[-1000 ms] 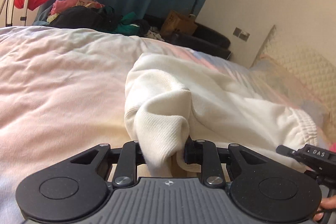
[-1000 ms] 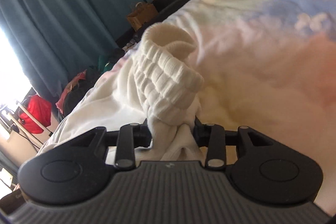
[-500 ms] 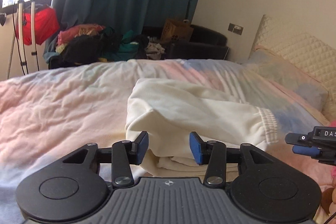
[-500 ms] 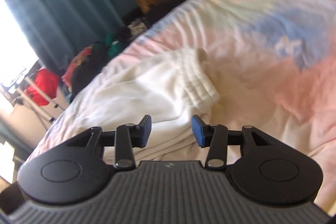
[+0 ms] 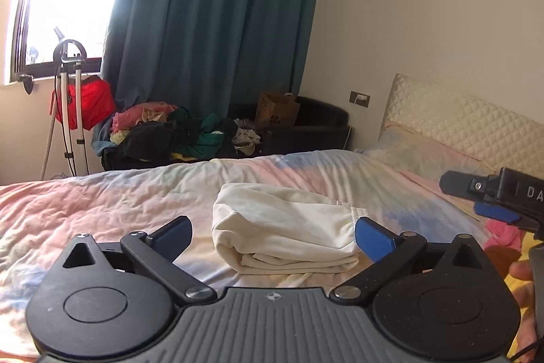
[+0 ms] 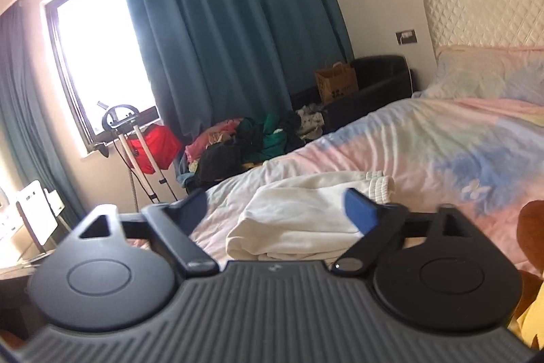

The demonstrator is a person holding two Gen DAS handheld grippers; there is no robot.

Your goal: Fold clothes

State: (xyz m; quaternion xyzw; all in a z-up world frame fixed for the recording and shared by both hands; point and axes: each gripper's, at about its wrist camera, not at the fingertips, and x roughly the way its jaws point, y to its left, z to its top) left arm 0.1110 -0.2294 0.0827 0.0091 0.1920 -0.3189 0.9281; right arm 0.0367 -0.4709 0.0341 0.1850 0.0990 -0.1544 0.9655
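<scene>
While both grippers' fingers spread wide, empty, folded white garment (image 5: 285, 227) lies on bedspread (image 5: 102, 210); clothes pile (image 5: 170, 135) beyond.

The right gripper (image 5: 494, 203) is being cut off by the frame's right edge in the left wrist view, leaving its label unreadable. The left gripper (image 5: 273, 235) is hiding the near edge of the folded white garment (image 5: 282, 227), and a brown object (image 6: 532, 227) is showing only partly at the right wrist view's edge.

Left wrist: low over the bed (image 5: 102, 210), facing the curtain (image 5: 210, 22).
Right wrist: similar, tilted.
Shared: folded white garment (image 5: 282, 227), near.
</scene>
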